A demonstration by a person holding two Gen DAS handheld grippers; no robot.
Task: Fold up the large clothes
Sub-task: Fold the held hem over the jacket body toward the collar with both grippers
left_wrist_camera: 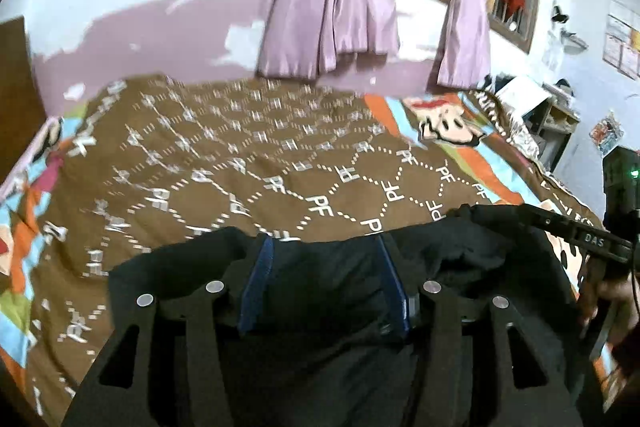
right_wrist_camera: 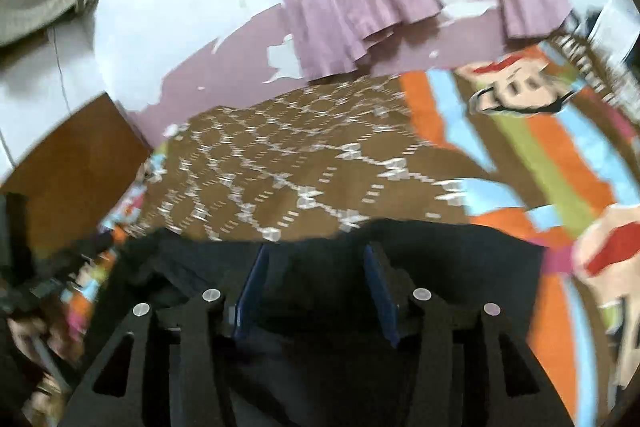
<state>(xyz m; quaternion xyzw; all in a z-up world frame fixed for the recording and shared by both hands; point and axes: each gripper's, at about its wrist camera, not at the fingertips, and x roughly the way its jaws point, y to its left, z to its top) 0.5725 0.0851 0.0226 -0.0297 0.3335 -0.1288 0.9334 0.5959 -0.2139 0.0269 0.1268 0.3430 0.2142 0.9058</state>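
A large black garment (left_wrist_camera: 320,287) hangs across both views just above the bed; it also fills the lower middle of the right wrist view (right_wrist_camera: 320,267). My left gripper (left_wrist_camera: 324,251) has its blue-padded jaws spread wide, with black cloth lying between them. My right gripper (right_wrist_camera: 314,259) stands the same way, jaws wide with the cloth between. Whether the pads pinch the cloth is hidden. The right gripper's body (left_wrist_camera: 580,231) shows at the right edge of the left wrist view, at the garment's top edge.
The bed carries a brown patterned bedsheet (left_wrist_camera: 248,163) with striped cartoon borders (right_wrist_camera: 540,155). Purple curtains (left_wrist_camera: 332,15) hang at the barred window behind. A wooden headboard (right_wrist_camera: 76,151) stands at left, cluttered shelves (left_wrist_camera: 556,111) at right.
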